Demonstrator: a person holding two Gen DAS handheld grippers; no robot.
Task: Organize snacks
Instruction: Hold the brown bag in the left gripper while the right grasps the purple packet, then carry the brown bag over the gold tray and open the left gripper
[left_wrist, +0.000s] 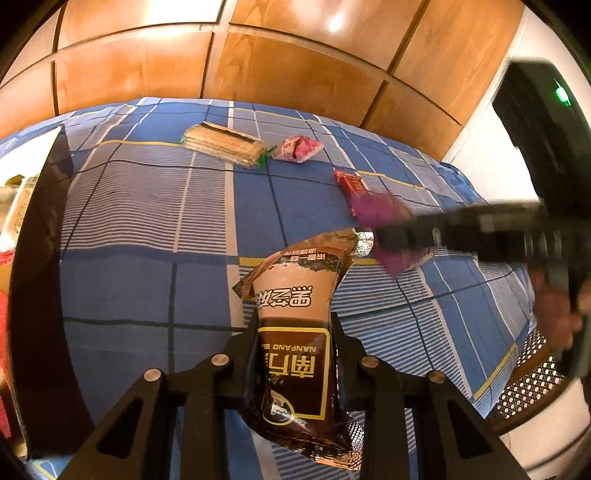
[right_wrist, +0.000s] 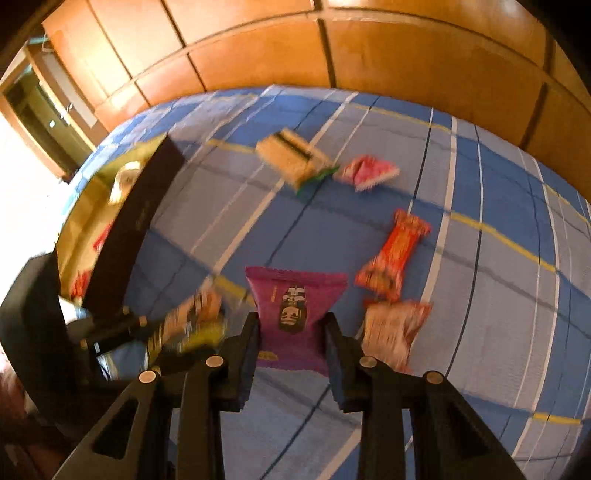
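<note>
Left gripper (left_wrist: 295, 332) pinching brown sesame-paste sachet (left_wrist: 295, 332), right gripper (right_wrist: 291, 325) clamping purple snack packet (right_wrist: 295, 310), blue plaid bedsheet (left_wrist: 147, 229), dark box (right_wrist: 129, 229) nearby

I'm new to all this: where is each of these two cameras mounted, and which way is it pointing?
Left wrist view: sits on the left tongs, looking forward along their fingers over the blue checked cloth; they clamp a brown snack packet. The right tongs and a blurred hand cross at right.
Right wrist view: sits on the right tongs, looking the same way; they grip a purple packet. The left tongs show blurred at lower left.
Both share the cracker pack, pink packet, dark box and wooden panels.
</note>
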